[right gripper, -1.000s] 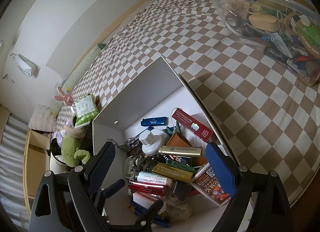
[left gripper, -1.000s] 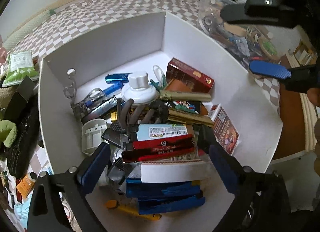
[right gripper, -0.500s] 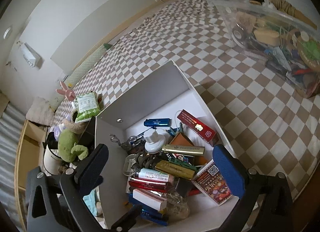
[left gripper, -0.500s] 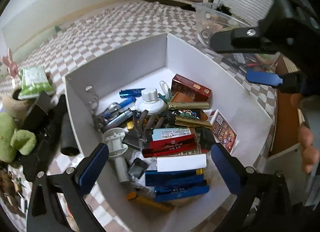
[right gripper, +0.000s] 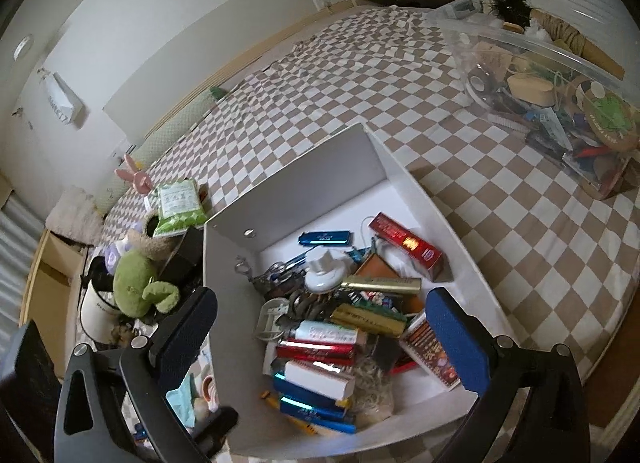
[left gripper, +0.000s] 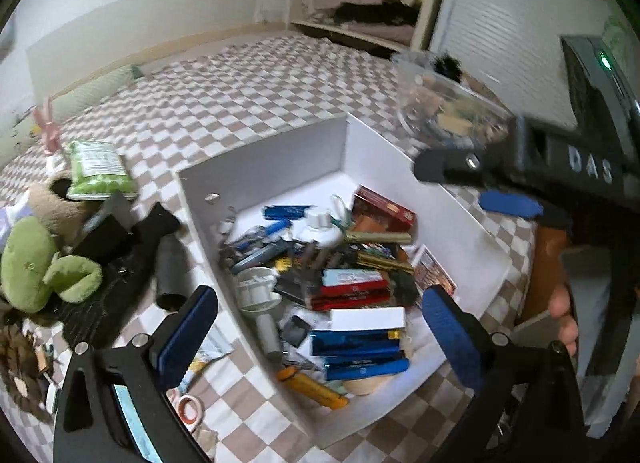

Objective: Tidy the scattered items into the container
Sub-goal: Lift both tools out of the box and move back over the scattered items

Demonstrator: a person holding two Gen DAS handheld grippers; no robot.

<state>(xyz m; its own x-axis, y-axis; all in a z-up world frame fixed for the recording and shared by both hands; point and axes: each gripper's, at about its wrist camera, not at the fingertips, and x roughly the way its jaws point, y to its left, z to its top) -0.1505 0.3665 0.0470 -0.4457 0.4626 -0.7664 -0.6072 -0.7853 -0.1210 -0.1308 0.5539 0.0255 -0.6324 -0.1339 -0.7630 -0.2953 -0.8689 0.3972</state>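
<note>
A white box (left gripper: 260,167) (right gripper: 300,191) on the checked cloth holds a heap of small items: a red carton (left gripper: 384,209) (right gripper: 408,243), a white round-lidded bottle (left gripper: 318,223) (right gripper: 324,273), gold bars, stacked blue cartons (left gripper: 356,343) and an orange cutter (left gripper: 312,383). My left gripper (left gripper: 318,333) hangs open above the box's near end with nothing between its fingers. My right gripper (right gripper: 320,335) also stands open and empty over the near part of the box. In the left wrist view the right gripper (left gripper: 476,187) is above the box's right wall.
Left of the box lie a green plush toy (left gripper: 36,263) (right gripper: 136,275), a green snack bag (left gripper: 98,171) (right gripper: 178,203), a black pouch (left gripper: 120,283) and a tape roll (left gripper: 188,411). A clear plastic bin (right gripper: 540,103) full of odds stands far right. A hand (left gripper: 564,315) shows at the right edge.
Both grippers have drawn up and back from the box, so it looks smaller and more of the bed shows. Both sets of jaws have spread wider.
</note>
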